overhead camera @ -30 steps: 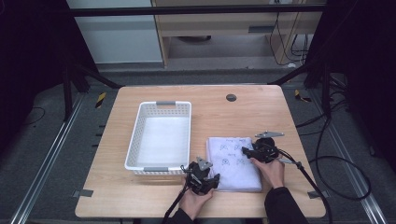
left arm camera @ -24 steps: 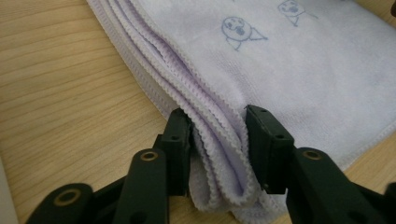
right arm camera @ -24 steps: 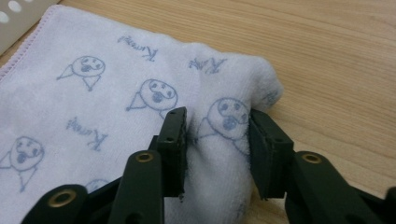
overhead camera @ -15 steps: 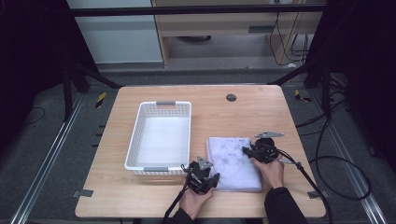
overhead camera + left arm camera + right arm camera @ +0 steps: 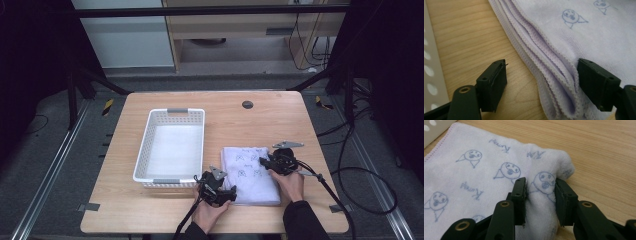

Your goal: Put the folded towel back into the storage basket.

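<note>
Your left claw (image 5: 218, 187) at towel's near-left corner: jaws apart, just opened wider, folded hem edge between them, one pad on bare bench (image 5: 280, 107), nothing pinched. Your right claw (image 5: 272, 162) at towel's right edge, clamped on raised fold. Towel (image 5: 252, 175) lies flat just right of white basket (image 5: 172, 145).

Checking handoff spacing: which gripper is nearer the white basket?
Left. The left gripper sits just off the white basket near its front right corner, straddling the folded towel edge. The right gripper is farther, across the towel at its right edge.
</note>
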Demonstrator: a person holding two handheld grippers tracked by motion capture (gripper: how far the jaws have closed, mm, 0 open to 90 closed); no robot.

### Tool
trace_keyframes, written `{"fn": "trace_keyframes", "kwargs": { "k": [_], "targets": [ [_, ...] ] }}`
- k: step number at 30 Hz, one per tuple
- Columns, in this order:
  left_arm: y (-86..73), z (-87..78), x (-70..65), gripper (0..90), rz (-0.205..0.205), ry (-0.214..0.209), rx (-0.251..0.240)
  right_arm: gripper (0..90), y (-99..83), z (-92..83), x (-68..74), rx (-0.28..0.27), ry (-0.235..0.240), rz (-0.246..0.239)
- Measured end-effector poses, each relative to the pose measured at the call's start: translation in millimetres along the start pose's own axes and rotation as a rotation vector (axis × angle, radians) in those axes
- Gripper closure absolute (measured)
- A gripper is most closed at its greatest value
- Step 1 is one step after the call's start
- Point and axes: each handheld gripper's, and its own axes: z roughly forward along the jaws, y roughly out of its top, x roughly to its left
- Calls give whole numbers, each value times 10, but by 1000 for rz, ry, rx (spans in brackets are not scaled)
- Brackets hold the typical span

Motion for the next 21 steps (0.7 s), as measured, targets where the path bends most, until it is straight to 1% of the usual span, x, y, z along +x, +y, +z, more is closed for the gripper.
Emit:
{"fn": "trace_keyframes", "kwargs": {
  "k": [1,2,4,5,6,7,8,9,12,16,18,19,21],
  "targets": [
    [0,-3,-4,267,0,-1,2,649,0,0,-1,0,0,0],
    [-2,-12,-25,306,-4,-25,2,649,0,1,-3,1,-1,-1],
    [-3,-15,-34,390,-4,-30,1,649,0,1,-2,0,-1,0],
    [-7,-15,-43,390,-9,-48,-5,649,0,0,-2,1,-2,-1],
    [-15,-17,-34,512,-13,-80,-11,649,-1,1,2,-2,-1,2],
    [-15,-17,-34,517,-13,-80,-11,649,-1,1,2,-2,-1,2],
    [-14,-19,-26,517,-14,-93,-7,650,-1,1,2,-2,-1,2],
    [-9,-17,-18,568,-23,-110,-3,649,-2,1,2,-2,-2,1],
    [-5,-18,-10,622,-33,-129,5,650,-2,1,0,-1,-3,0],
    [-5,-23,-28,686,-26,-128,-2,651,-2,1,1,-3,-1,3],
    [4,-30,-58,698,-7,-111,-4,657,-4,0,0,-5,1,5],
    [13,-37,-70,712,5,-104,1,675,-6,-6,-3,-8,3,12],
    [15,-40,-72,716,10,-103,-2,683,-5,-10,-3,-9,4,14]
  ]
}}
